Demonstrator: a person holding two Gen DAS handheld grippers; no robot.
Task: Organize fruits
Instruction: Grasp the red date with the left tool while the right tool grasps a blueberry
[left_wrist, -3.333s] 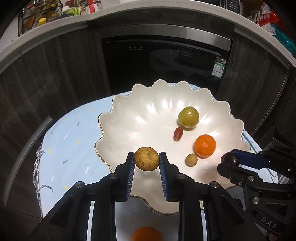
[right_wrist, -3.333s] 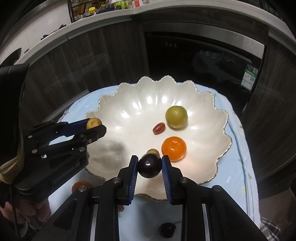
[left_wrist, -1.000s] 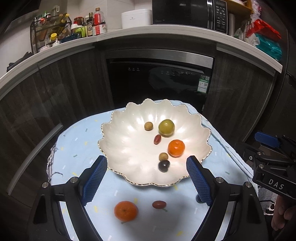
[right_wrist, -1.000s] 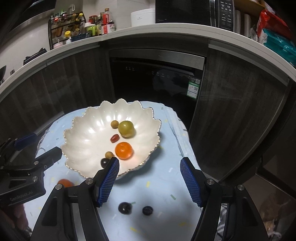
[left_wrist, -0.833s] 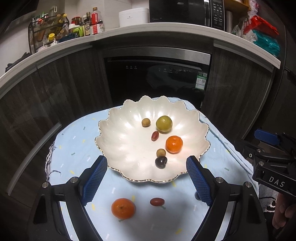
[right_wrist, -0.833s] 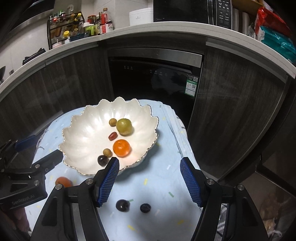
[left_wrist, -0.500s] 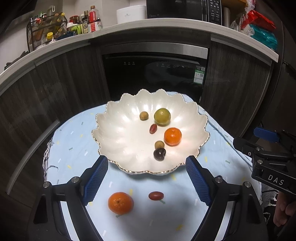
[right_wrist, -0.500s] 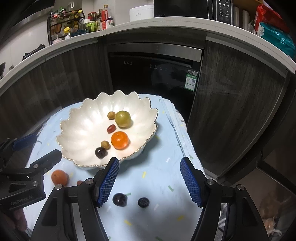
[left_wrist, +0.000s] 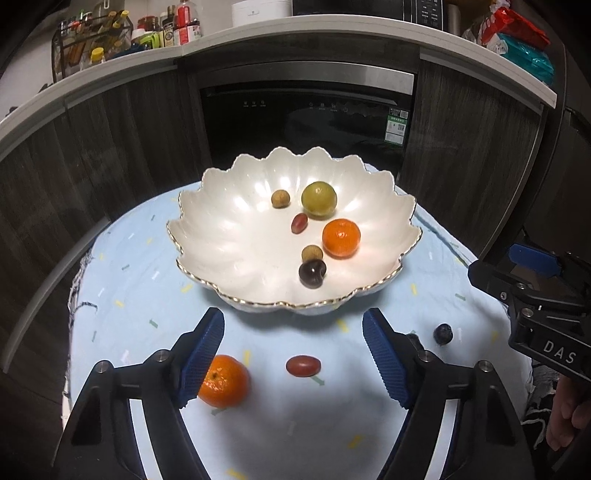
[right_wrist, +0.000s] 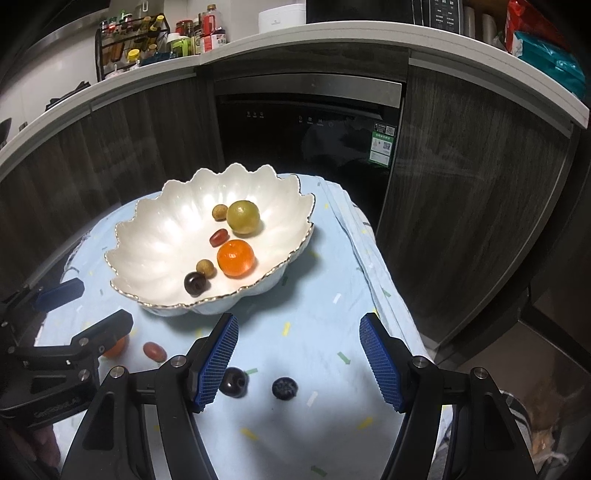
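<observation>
A white scalloped bowl (left_wrist: 221, 236) (right_wrist: 162, 236) holds a green fruit (left_wrist: 318, 198), an orange (left_wrist: 341, 237), a red grape, two small brown fruits and a dark cherry (left_wrist: 312, 273). On the blue cloth lie an orange (left_wrist: 223, 380), a red grape (left_wrist: 303, 366), a blueberry (right_wrist: 284, 388) (left_wrist: 442, 333) and a dark cherry (right_wrist: 232, 382). My left gripper (left_wrist: 293, 352) is open and empty above the loose grape, its left finger beside the orange. My right gripper (right_wrist: 299, 363) is open and empty above the blueberry.
The cloth-covered table (right_wrist: 317, 295) ends near dark cabinets and a dishwasher (left_wrist: 306, 118) behind. Its right edge (right_wrist: 391, 280) drops off close to my right gripper. A counter above carries bottles and a microwave.
Both grippers let go of their fruits into the bowl, opened wide and pulled back toward the table's near side. The loose fruits on the cloth have come into view between the fingers.
</observation>
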